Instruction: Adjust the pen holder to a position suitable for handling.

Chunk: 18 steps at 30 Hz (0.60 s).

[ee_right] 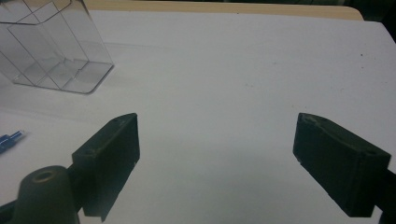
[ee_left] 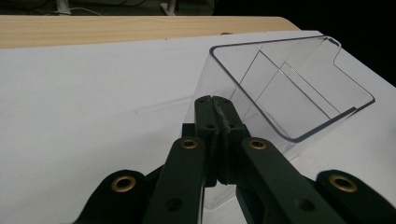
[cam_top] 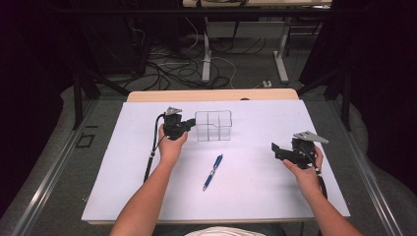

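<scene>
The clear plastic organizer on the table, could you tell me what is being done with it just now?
A person works at a white table with a gripper in each hand. The left gripper, jaws shut, is at the left wall of the clear organizer; whether it pinches the wall is hard to tell. The right gripper hangs open over bare table to the right, holding nothing. A blue pen lies untouched between the hands.

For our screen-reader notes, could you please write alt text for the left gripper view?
The left gripper, its black fingers shut, meets the near wall of a clear plastic divided box on a white sheet, with a wooden table edge beyond.
</scene>
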Each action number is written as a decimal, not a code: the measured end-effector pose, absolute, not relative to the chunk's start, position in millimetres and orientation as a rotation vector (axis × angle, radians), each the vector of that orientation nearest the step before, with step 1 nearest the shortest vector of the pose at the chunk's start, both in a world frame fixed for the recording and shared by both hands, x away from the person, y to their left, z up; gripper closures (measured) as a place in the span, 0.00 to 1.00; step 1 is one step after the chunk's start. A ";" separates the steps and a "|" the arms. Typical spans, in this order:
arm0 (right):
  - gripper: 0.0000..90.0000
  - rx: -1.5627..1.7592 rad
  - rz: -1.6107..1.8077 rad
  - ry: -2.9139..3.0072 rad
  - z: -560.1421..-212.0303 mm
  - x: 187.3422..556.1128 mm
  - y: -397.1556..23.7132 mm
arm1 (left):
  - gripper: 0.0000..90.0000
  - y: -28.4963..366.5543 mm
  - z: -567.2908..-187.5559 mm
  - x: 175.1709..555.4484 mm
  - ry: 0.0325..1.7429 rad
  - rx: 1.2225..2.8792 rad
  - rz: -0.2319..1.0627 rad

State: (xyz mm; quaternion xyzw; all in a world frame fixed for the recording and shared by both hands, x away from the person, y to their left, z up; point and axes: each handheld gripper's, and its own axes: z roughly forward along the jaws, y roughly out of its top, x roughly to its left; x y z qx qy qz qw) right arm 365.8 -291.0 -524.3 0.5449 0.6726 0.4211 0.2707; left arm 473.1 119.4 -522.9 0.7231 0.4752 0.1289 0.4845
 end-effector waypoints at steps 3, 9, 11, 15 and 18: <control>0.16 1.466 1.134 1.812 -524.0 365.7 -291.3 | 1.00 119.6 -521.7 471.3 1.158 1.773 0.319; 0.16 1.475 1.139 1.804 -523.2 365.0 -290.7 | 1.00 121.6 -518.7 468.6 1.161 1.771 0.319; 0.16 1.464 1.136 1.805 -523.0 365.1 -291.4 | 1.00 124.3 -515.6 467.1 1.169 1.771 0.314; 0.16 1.471 1.137 1.807 -522.3 364.6 -291.3 | 0.99 127.7 -512.3 464.7 1.179 1.756 0.319; 0.16 1.469 1.150 1.809 -522.8 365.7 -291.2 | 0.96 130.5 -510.4 461.1 1.182 1.744 0.309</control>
